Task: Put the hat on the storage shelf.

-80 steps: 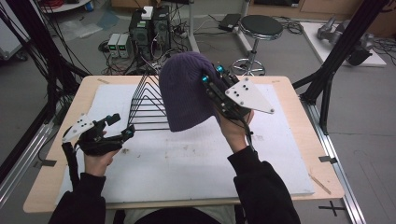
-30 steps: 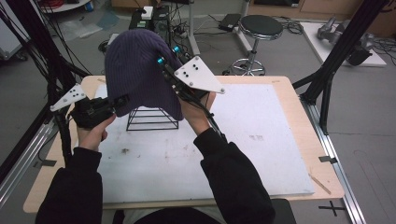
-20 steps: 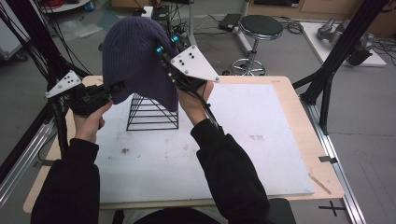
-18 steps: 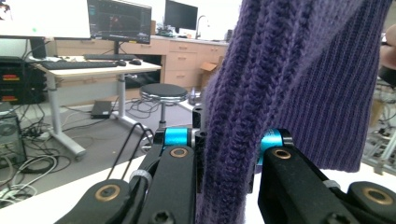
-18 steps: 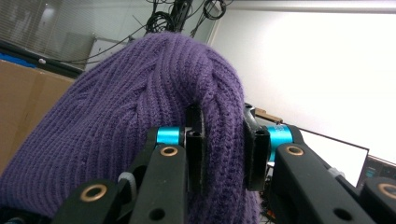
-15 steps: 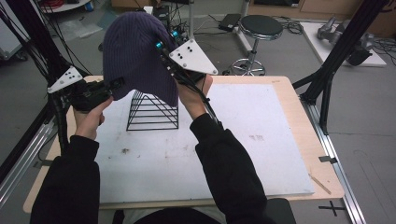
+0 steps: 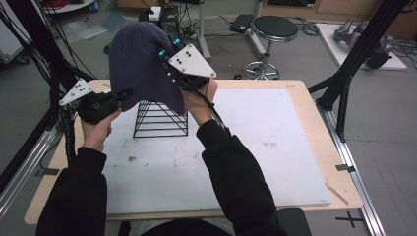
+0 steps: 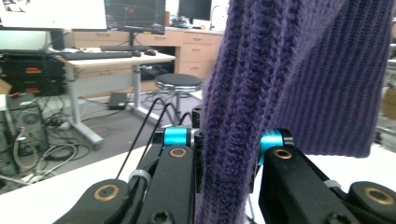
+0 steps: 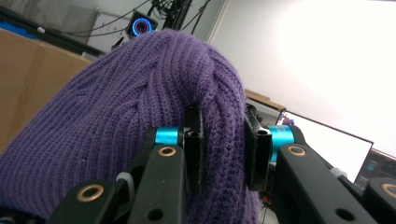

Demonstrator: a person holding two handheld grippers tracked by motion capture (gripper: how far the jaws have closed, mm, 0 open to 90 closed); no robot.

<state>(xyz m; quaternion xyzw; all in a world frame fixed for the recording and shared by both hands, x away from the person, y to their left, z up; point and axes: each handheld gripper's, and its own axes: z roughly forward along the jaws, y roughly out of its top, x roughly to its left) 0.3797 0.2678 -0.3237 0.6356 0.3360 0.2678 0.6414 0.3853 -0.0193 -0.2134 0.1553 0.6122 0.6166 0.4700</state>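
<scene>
Above the black wire-frame stand (image 7: pixel 161 118), I am carrying the purple ribbed knit beanie (image 7: pixel 142 64) leftward since a moment ago, left gripper (image 8: pixel 224 154) and right gripper (image 9: pixel 222 140) both clamped on it, lining it up for draping.

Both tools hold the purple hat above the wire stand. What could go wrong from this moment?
1. The purple ribbed knit hat may snag on the black wire pyramid stand and tip it.
2. The left tool pinches only the hat's edge, so that side may slip free.
3. The right tool grips a bunched fold, which could stretch the knit.

Grey floor (image 7: pixel 305 54) was pretty cluttered, with cables snaking around a black round stool (image 7: pixel 274 27). Behind sat wooden drawers (image 8: pixel 198 53) and a couple of dark monitors (image 8: pixel 135 16).
</scene>
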